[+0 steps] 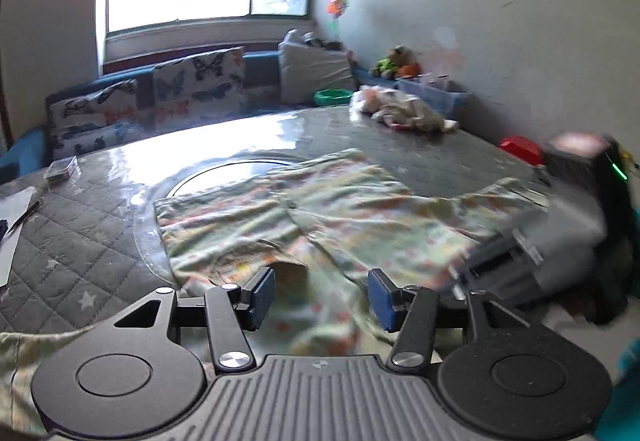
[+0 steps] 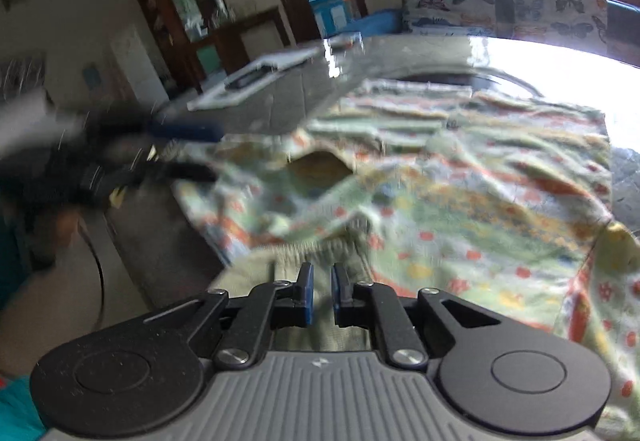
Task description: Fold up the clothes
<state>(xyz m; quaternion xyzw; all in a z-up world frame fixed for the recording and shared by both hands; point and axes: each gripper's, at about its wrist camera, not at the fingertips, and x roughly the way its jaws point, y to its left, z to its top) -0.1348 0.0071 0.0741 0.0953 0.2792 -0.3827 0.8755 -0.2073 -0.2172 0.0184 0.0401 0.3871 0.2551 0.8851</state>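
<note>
Cloth spread on the bench is the job: a floral garment [image 1: 320, 209], pale green with orange and yellow print, lies mostly flat across the quilted bench [image 1: 72, 241], its near edge hanging toward the person. The left gripper [image 1: 322, 297] hovers just above the near part of the fabric with its jaws wide apart and nothing between them. The right gripper [image 2: 320, 291] sits at the ribbed green hem [image 2: 320, 253] with its jaws drawn nearly together; a narrow gap shows, and whether they pinch the hem cannot be told from this blurred view.

To do this step well, I judge each gripper should take a matching point on the near edge, both layers caught, before any lift. Thin, wrinkled fabric like this will likely slip from a shallow bite, so seat it deep between the pads. A second heap of clothes [image 1: 400, 109] waits at the far right, well apart.
</note>
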